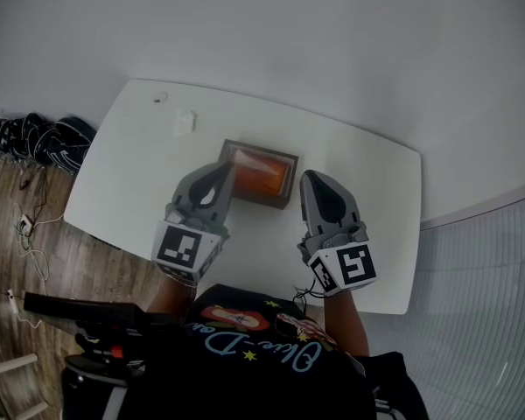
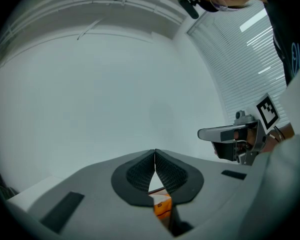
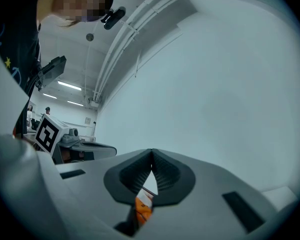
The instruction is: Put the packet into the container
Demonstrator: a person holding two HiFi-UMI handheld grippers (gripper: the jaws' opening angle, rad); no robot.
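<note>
The packet [image 1: 261,176] seems already inside the container [image 1: 264,201], 1 o'clock from the left claw [image 1: 220,166], 11 o'clock from the right claw [image 1: 313,175], both closed empty; withdraw level, not bumping its walls.

The right gripper [image 3: 151,156] has its 2 jaws pressed together, with nothing caught between them. Under the pads, a bit of orange packet [image 3: 143,208] shows through the gap. Off to the left, the left gripper [image 3: 97,149] is held level in front of a plain white wall [image 3: 220,84].

Orange packet [image 1: 262,175] — inside dark container [image 1: 276,201]
</note>
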